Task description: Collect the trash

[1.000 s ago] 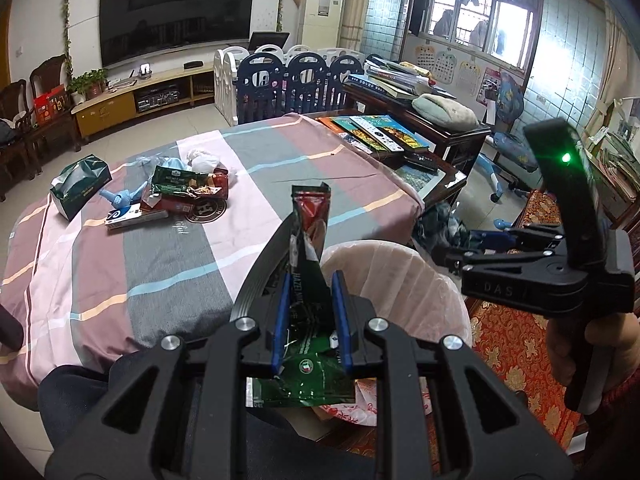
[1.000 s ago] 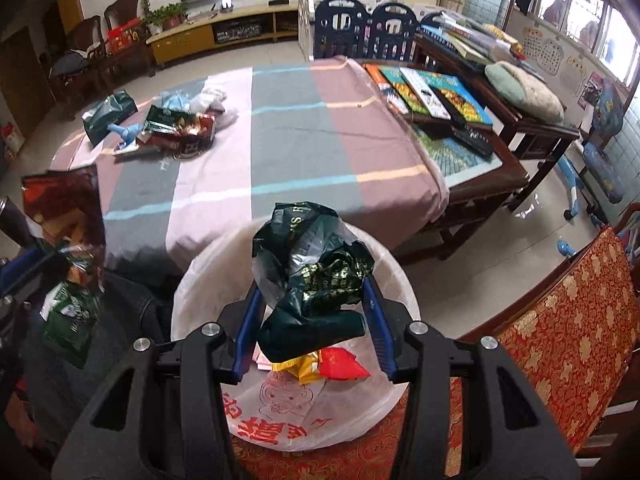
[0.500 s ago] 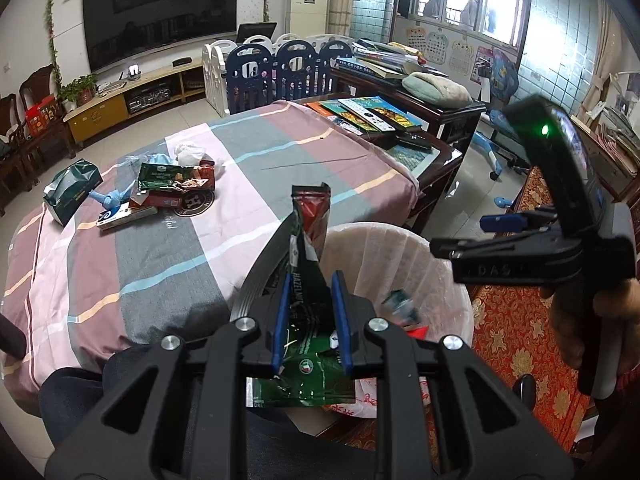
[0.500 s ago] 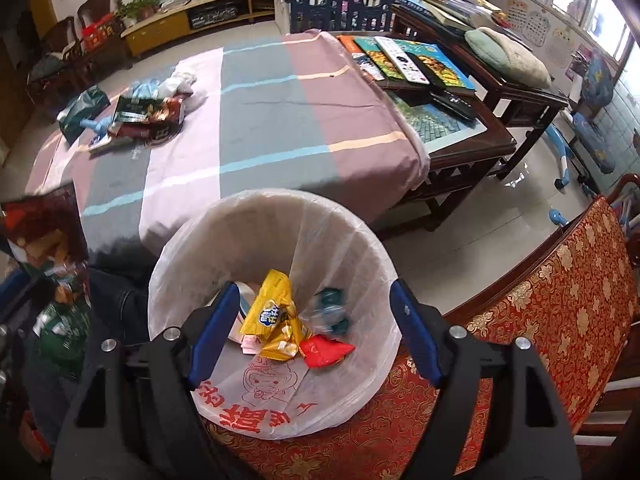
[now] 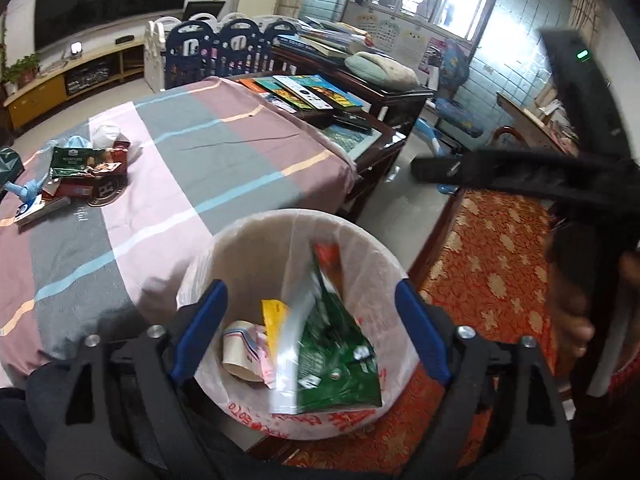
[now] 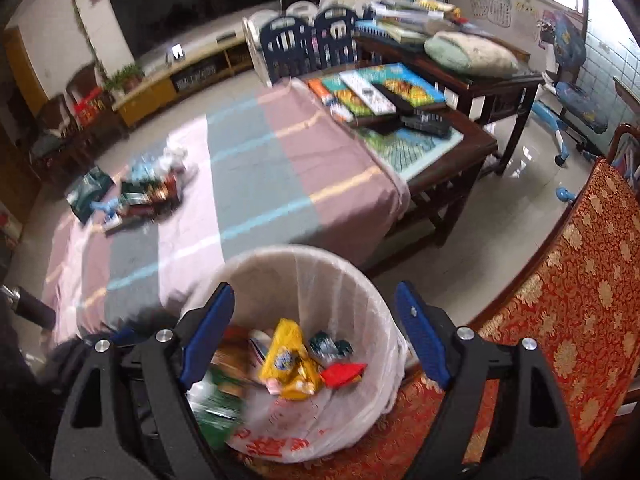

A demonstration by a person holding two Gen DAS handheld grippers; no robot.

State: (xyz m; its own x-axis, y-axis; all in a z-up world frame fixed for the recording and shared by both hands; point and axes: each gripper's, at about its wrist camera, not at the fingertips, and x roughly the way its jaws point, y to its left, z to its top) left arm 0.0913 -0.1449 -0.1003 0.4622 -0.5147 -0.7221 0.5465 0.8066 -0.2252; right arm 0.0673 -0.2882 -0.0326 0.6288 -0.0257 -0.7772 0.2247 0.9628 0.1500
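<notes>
A white lined trash bin (image 5: 248, 240) stands right below both grippers; it also shows in the right wrist view (image 6: 352, 280). My left gripper (image 5: 312, 332) is open over the bin, and a green and red wrapper (image 5: 336, 340) is dropping into it. My right gripper (image 6: 316, 332) is open and empty above the bin, over a yellow packet (image 6: 286, 356) and a red wrapper (image 6: 344, 372). A pile of wrappers and trash (image 5: 80, 168) lies on the far left of the striped tablecloth (image 5: 192, 168); the pile also shows in the right wrist view (image 6: 144, 192).
A red patterned sofa cushion (image 6: 560, 300) lies right of the bin. A dark wooden table with books and remotes (image 6: 392, 100) stands behind the striped table. The right gripper's handle and hand (image 5: 580, 208) fill the right of the left wrist view.
My left gripper has opened and let go of the green and red wrapper, which falls into the bin. My right gripper stays open and has lifted slightly.
</notes>
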